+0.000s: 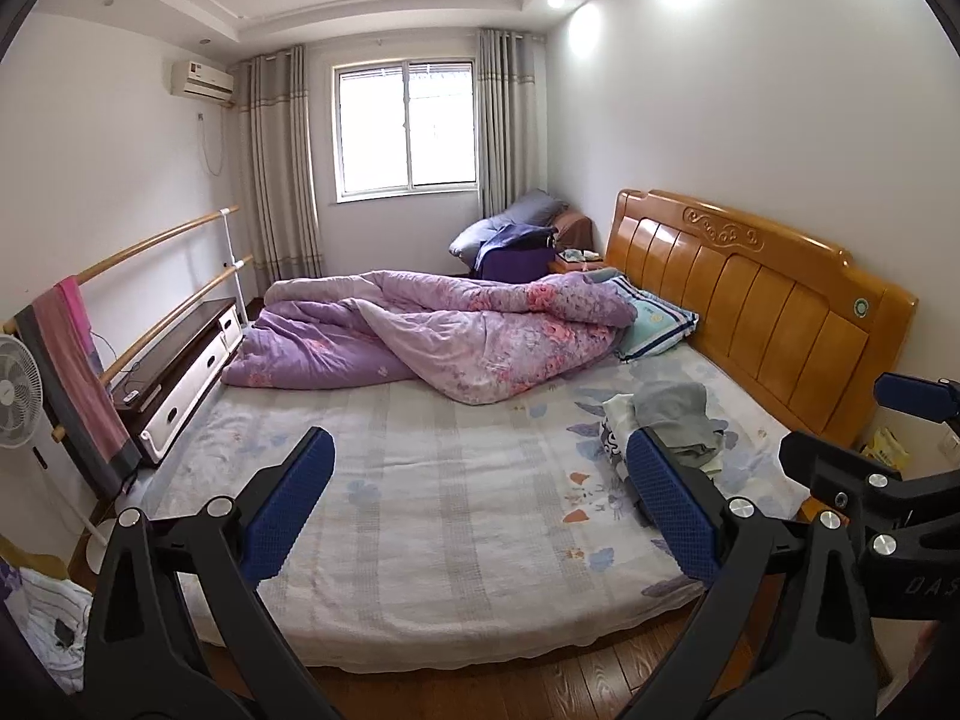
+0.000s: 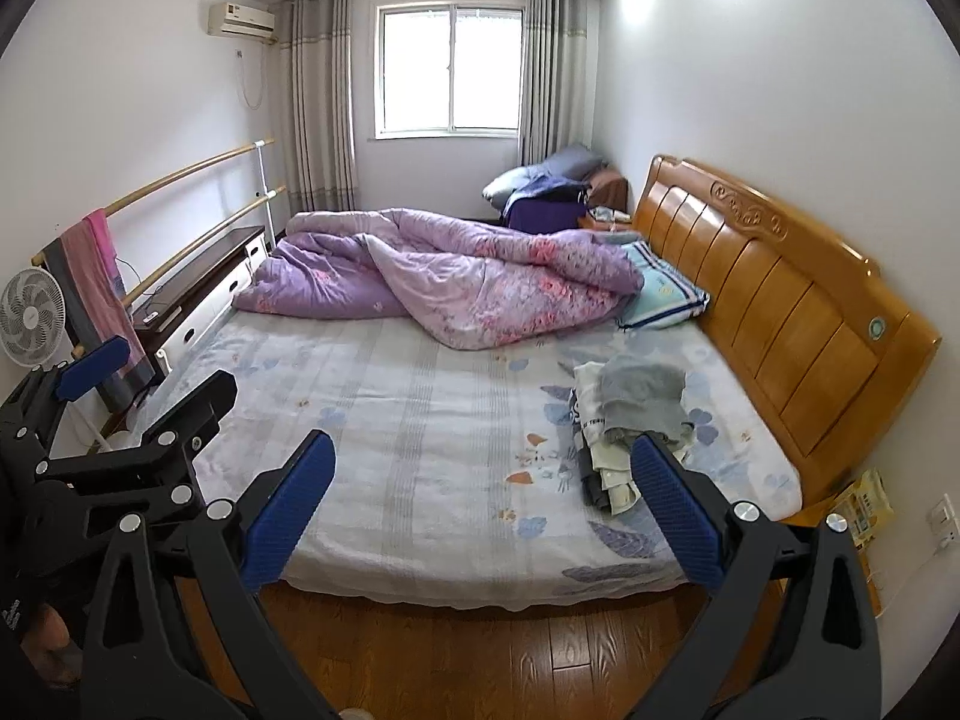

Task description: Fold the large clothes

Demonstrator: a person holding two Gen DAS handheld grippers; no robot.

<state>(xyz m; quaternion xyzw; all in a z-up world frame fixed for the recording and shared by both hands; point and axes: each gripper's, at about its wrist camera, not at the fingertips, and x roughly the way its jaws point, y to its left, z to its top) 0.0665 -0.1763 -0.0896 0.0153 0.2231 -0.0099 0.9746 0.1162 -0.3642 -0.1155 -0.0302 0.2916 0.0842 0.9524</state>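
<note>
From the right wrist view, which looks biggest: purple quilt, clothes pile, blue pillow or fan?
1. Purple quilt
2. Clothes pile
3. Blue pillow and fan look alike; distances differ, so unranked.

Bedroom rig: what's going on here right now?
A person stands at the side of the bed holding two grippers, both open and empty. The left gripper and right gripper hover short of the mattress. A pile of clothes sits unfolded near the headboard; a purple quilt lies bunched along the bed's window side. Nothing grasped yet.
</note>
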